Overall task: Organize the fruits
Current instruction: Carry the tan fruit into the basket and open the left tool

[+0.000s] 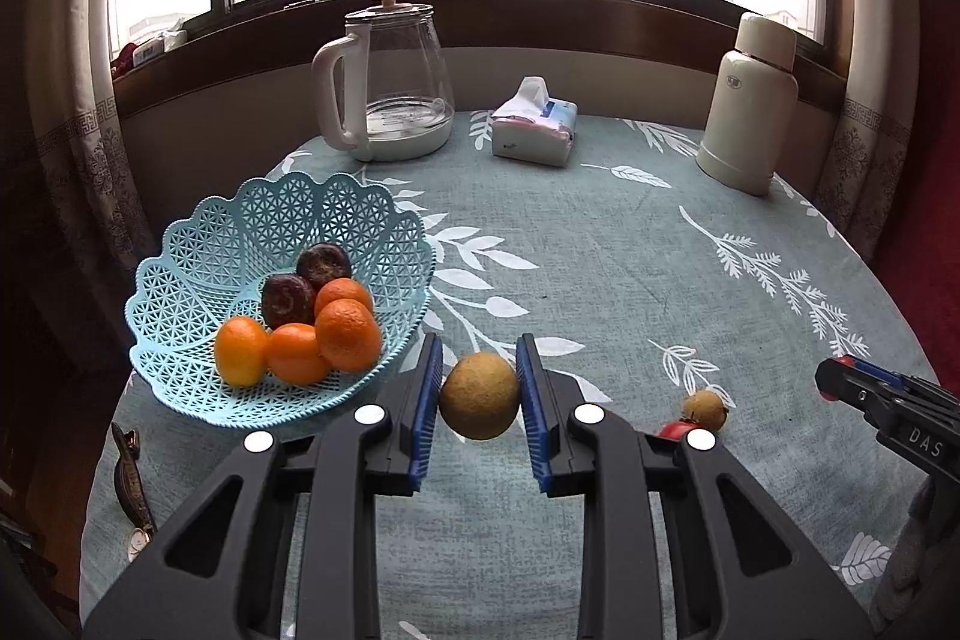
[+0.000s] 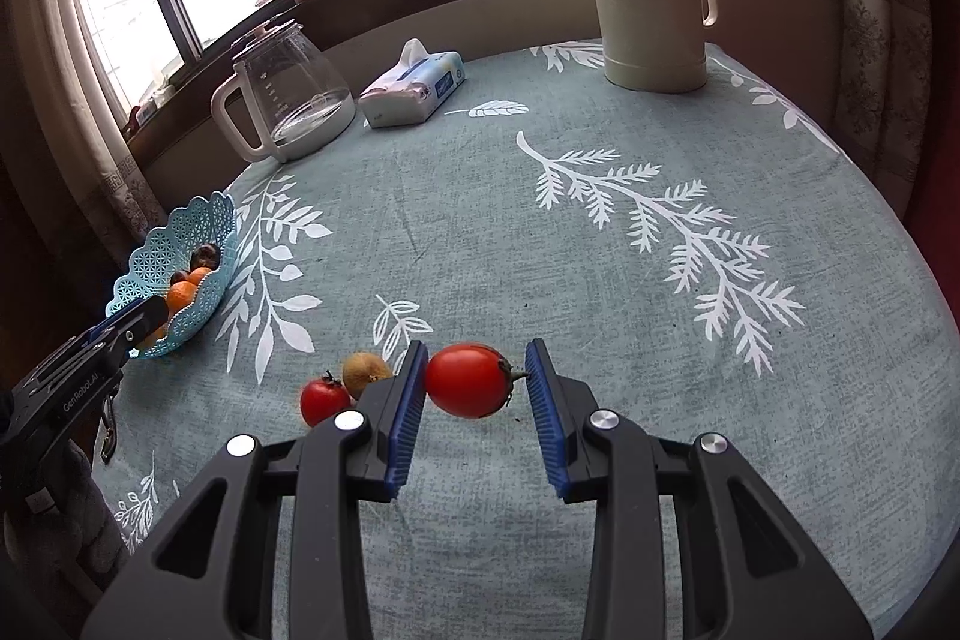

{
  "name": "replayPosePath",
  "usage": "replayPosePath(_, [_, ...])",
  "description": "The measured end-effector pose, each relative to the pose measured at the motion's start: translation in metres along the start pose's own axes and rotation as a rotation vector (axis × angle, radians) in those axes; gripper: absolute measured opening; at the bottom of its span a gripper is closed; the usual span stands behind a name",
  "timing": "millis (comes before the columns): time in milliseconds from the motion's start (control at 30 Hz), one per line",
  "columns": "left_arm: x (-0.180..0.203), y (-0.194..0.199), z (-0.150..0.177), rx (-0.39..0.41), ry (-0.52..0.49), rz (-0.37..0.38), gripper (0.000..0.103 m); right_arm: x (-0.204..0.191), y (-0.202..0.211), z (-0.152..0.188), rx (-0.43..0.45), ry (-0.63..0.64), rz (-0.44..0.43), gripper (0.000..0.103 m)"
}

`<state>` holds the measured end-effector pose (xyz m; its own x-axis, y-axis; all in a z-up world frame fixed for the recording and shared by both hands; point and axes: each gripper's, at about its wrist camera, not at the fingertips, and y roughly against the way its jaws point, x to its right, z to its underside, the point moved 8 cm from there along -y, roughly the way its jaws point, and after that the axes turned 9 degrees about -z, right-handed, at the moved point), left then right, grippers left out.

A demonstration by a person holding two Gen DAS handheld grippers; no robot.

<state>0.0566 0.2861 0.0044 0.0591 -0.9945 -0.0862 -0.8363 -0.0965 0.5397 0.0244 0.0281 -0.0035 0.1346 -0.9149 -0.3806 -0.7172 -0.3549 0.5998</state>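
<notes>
Left wrist view: the left gripper (image 1: 480, 394) is clamped on a round brown fruit (image 1: 479, 395), both blue pads touching it, just right of the blue basket (image 1: 180, 292) at the worktop's (image 1: 600, 250) near left. The basket holds four oranges (image 1: 347, 334) and two dark fruits (image 1: 288, 301). A small brown fruit (image 1: 705, 409) sits near right; beside it a red fruit (image 1: 675, 429) is mostly hidden behind the gripper's finger.

Right wrist view: the right gripper (image 2: 477, 382) has a red tomato (image 2: 469, 381) between its pads; its left pad touches, but contact on the stem side is hard to make out. A second tomato (image 2: 324, 402) and the small brown fruit (image 2: 365, 371) lie just left, the latter partly covered.
</notes>
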Motion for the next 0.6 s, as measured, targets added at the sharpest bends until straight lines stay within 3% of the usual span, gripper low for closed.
replayPosePath(367, [-0.079, -0.026, -0.013, -0.01, 0.132, -0.117, 0.026, -0.017, -0.008, -0.004, -0.008, 0.017, -0.009, 0.034])
replayPosePath(600, [-0.107, -0.033, -0.014, -0.014, 0.176, -0.149, 0.026, -0.026, -0.015, -0.005, -0.019, 0.029, -0.014, 0.034])
